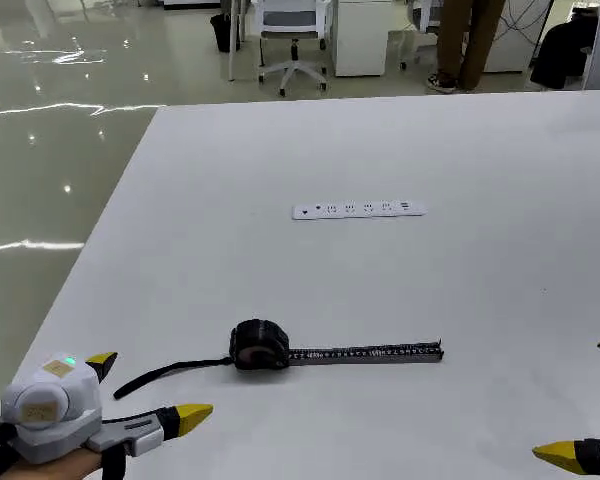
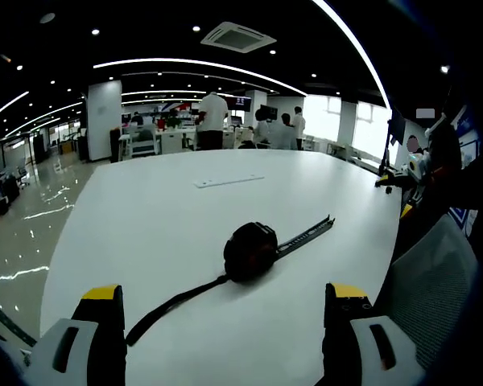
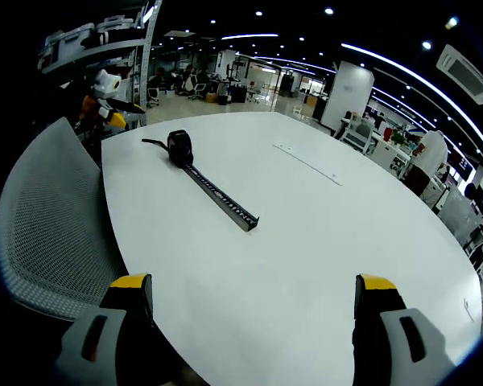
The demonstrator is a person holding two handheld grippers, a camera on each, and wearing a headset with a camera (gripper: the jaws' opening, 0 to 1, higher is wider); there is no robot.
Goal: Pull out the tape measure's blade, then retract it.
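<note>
Left gripper [image 2: 225, 291], right gripper [image 3: 253, 282] both gape empty; black round tape measure [image 1: 259, 346], dark blade [image 1: 365, 352] out rightward: I'd retract next.

No legible text anywhere. Blade [image 1: 365, 352] of the tape measure [image 1: 258, 346]: graduation marks run its length, figures too small to read, and the same goes in both gripper views. Power strip [image 1: 358, 210] on the table [image 1: 480, 280]: dark marks along its face, possibly socket symbols or lettering, unreadable. Tape measure case: no brand made out.
</note>
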